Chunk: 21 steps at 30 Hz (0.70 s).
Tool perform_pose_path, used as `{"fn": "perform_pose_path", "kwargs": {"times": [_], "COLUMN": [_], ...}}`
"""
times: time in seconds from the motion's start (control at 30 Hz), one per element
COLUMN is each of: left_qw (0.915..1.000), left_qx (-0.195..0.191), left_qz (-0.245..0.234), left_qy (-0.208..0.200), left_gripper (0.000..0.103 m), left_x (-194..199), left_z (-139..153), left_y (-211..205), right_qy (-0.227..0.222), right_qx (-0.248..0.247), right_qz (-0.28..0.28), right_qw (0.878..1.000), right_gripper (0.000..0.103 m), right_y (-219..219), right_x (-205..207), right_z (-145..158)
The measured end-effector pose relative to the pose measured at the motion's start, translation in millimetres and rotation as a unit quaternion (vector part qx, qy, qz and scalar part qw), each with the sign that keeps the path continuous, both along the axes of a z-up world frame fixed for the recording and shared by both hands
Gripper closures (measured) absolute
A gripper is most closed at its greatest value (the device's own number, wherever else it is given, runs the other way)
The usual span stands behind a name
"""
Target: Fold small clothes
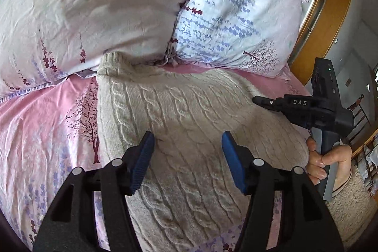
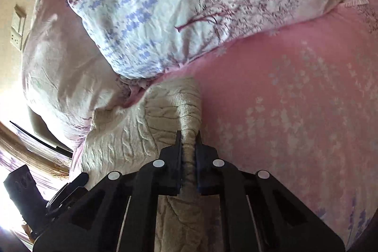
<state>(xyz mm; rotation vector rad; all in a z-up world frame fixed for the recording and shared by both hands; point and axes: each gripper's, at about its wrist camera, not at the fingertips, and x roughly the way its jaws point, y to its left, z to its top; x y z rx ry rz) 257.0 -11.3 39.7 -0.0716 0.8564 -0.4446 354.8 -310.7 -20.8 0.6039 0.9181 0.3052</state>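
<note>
Cream cable-knit sweater (image 1: 189, 115) lies on the bed (image 1: 47, 110) near the pillows, not folded. My right gripper (image 2: 188, 136) pinches its right edge; left gripper (image 1: 187, 150) hovers open above.

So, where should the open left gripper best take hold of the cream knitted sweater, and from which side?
Probably the near left edge of the sweater, coming from above. The garment lies flat on the pink sheet, so only an edge offers a fold to pinch. The right gripper already pinches a bunched ribbed part at the other side, and the left gripper hangs open over the middle.
</note>
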Motion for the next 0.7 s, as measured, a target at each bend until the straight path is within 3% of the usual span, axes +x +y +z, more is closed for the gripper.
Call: {"fn": "perform_pose_path", "kwargs": {"times": [0.07, 0.23, 0.3, 0.43, 0.53, 0.63, 0.67, 0.7], "left_qw": [0.9999, 0.9997, 0.9995, 0.9996, 0.9998, 0.9996, 0.9995, 0.9993], "left_qx": [0.013, -0.015, -0.024, -0.018, 0.002, 0.0, -0.007, -0.009], "left_qz": [-0.003, -0.009, -0.01, -0.012, -0.005, 0.009, 0.01, 0.013], "left_qy": [-0.007, -0.017, -0.02, -0.018, -0.021, -0.027, -0.031, -0.035], "left_gripper": [0.04, 0.037, 0.036, 0.031, 0.025, 0.025, 0.025, 0.024], "left_x": [-3.5, -18.0, -25.7, -27.5, -18.9, -24.7, -30.7, -36.9], "left_z": [-2.1, 5.3, 7.7, 5.2, -1.6, 4.6, 9.3, 13.6], "left_y": [-2.5, 5.9, 11.4, 8.7, -0.4, 0.5, 3.6, 7.3], "right_qy": [-0.006, -0.084, -0.102, -0.067, -0.039, -0.034, -0.049, -0.066], "right_qx": [-0.007, -0.011, 0.002, 0.007, 0.02, 0.023, 0.008, -0.018], "right_qz": [0.001, 0.017, 0.051, 0.107, 0.096, 0.082, 0.079, 0.072], "right_qw": [1.0, 0.996, 0.993, 0.992, 0.994, 0.996, 0.996, 0.995], "right_gripper": [0.091, 0.063, 0.063, 0.06, 0.06, 0.059, 0.055, 0.04], "right_y": [-2.8, -3.1, 6.4, 30.7, 35.4, 30.8, 30.7, 30.7], "right_x": [-3.9, -45.4, -61.0, -65.9, -53.6, -58.3, -67.2, -77.5], "right_z": [4.6, 46.5, 53.5, 33.2, 11.2, 22.9, 31.0, 39.6]}}
